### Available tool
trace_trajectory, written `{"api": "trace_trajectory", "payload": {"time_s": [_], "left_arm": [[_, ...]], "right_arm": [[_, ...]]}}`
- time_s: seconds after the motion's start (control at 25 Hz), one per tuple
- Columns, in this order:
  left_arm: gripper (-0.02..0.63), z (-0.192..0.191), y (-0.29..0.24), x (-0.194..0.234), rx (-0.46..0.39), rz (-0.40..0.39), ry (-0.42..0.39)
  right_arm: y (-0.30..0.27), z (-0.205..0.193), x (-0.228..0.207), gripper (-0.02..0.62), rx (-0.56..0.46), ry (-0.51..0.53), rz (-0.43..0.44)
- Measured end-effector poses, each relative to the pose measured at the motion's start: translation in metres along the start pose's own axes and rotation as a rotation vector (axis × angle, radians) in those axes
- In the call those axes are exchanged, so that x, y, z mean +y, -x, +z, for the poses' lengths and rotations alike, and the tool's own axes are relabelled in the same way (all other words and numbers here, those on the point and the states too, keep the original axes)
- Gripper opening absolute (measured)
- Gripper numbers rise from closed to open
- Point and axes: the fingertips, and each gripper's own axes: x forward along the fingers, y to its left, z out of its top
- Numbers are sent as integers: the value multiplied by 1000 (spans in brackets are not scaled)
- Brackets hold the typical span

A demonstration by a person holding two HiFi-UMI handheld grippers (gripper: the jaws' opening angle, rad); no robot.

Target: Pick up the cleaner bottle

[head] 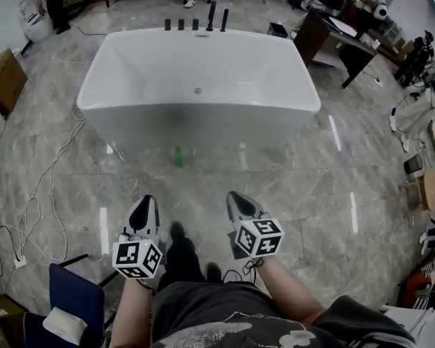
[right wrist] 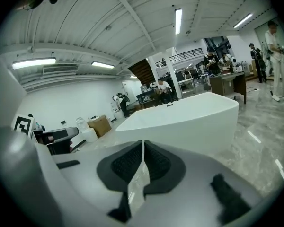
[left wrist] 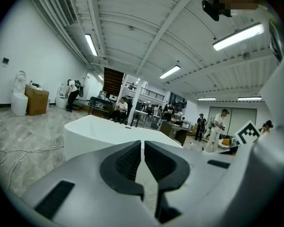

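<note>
Facing: white bathtub (head: 203, 118) on grey marble floor (head: 297, 183), seen from its near long side
Far left: cardboard box (head: 3, 78) by the tub's left end; white cable (head: 40, 209) looped over the floor
Lower left: blue chair (head: 72, 290) beside the person's left arm
Left tongs (head: 146, 200): closed, only a thin slit between the pads, nothing in it; points toward the tub
Cleaner bottle (head: 177, 156): small, green, upright on the floor just in front of the tub's near wall; ahead of both tongs, between their lines, well apart from each
Tub far rim: dark taps (head: 196, 24) in a row
Right tongs (head: 236, 196): closed, empty; points toward the tub
Far right: dark table (head: 333, 29) with clutter, beyond the tub's right corner
</note>
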Motion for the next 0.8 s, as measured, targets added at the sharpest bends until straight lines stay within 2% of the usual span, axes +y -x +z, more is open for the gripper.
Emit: {"api": "trace_trajectory", "payload": {"time_s": [0.4,0.8], "left_arm": [[32,40,-100,87,28,-23,-1],[31,54,-161,138,68,-82,23]], "right_arm": [[-114,50,-13,31,8,-57,-87],[-178,79,-11,29,-13,-147,-168]]}}
